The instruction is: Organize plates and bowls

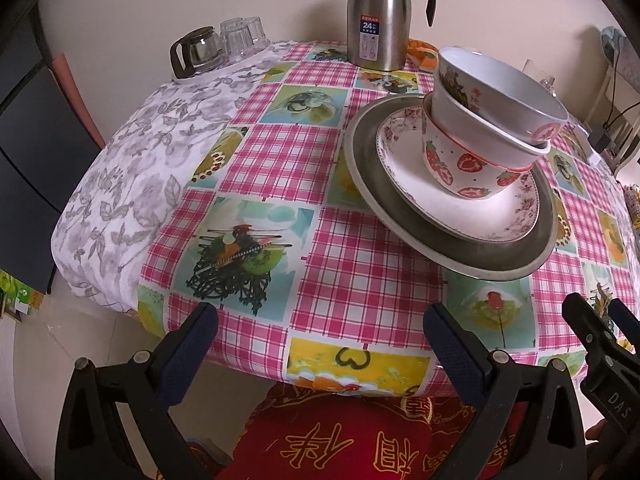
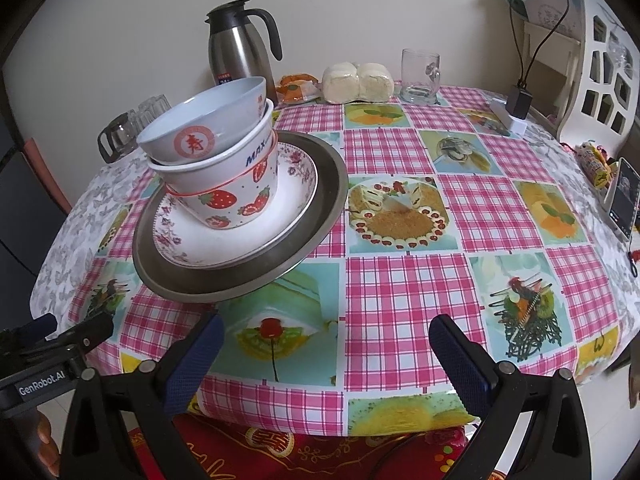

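Left wrist view: we hold both tools (image 1: 320,344) (image 2: 326,344) open near stacked bowls (image 1: 492,120) on plates (image 1: 460,216).

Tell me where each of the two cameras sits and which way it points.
Left wrist: behind the open left claw at the near table edge, facing the far wall; the dish stack is right of centre and the right claw shows at the right edge.
Right wrist: behind the open right claw, to the right of the other camera, facing the same way; the stack is left of centre.
Shared: the stack and steel flask.
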### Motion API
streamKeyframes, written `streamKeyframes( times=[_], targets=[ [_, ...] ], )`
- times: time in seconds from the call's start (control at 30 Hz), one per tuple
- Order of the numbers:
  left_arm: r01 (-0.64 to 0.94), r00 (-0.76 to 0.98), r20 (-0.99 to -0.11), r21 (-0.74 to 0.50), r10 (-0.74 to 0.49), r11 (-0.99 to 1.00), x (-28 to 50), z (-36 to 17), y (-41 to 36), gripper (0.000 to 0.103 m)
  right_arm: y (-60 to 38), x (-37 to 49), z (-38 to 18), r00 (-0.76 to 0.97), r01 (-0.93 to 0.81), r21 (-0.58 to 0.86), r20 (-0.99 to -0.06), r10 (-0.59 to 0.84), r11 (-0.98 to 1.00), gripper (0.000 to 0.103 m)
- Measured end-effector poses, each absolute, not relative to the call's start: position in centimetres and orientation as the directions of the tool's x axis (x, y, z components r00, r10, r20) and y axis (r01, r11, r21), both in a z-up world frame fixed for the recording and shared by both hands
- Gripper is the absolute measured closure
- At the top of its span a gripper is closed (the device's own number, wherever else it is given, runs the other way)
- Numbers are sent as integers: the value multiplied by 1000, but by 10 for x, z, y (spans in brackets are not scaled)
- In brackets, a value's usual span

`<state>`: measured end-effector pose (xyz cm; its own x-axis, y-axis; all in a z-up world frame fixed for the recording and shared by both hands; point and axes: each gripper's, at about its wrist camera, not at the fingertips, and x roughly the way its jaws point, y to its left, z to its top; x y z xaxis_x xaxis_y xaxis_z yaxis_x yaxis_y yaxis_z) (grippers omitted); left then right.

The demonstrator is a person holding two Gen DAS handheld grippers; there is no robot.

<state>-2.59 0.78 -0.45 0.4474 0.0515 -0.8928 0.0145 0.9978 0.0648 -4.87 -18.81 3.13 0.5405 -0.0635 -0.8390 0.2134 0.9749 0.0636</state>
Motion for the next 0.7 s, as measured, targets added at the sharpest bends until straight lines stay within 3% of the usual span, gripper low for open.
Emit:
streamKeyframes(
  times=[0.7],
  targets=[
    [6,473,-880,58,49,998,-25,0,14,1,-192,-46,29,534,221,49,-842,-78,974,0]
  ],
)
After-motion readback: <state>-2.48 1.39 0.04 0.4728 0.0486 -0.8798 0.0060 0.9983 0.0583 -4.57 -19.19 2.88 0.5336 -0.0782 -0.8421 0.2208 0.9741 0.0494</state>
